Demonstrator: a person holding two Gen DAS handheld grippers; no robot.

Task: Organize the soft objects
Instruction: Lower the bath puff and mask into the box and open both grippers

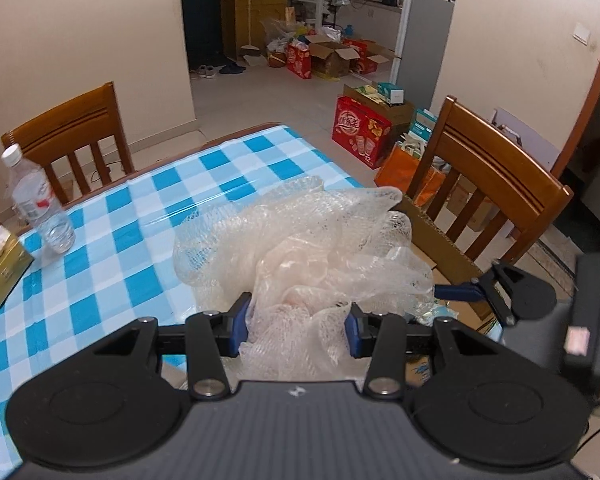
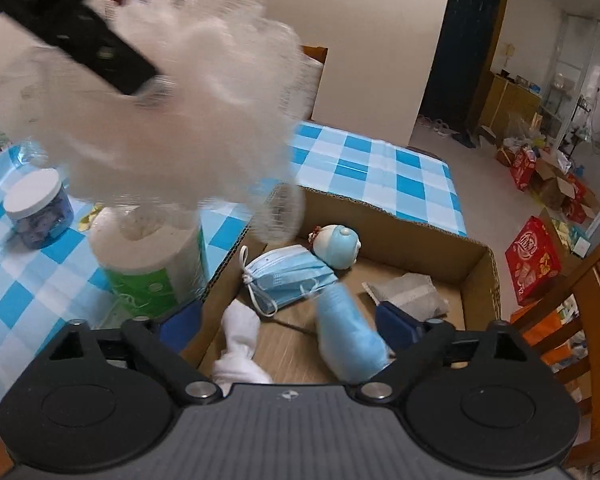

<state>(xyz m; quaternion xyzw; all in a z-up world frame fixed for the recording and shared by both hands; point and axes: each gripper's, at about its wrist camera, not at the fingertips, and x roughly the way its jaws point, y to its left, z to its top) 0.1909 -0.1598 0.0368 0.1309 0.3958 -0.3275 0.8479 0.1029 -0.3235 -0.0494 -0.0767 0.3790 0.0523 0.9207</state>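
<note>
Mesh bath pouf [image 1: 300,248], rounded, no clear long axis, pinched in left hand-held gripper [image 1: 296,324]; right hand-held gripper [image 2: 288,320] agape.

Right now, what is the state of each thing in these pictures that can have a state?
Left hand-held gripper: shut on the mesh bath sponge.
Mesh bath sponge: held up, off the table.
Right hand-held gripper: open, over the box.
Cardboard box: open, soft things inside.
Face mask: lying in the box.
Water bottle: upright, capped.
Jar: upright, lid on.
</note>
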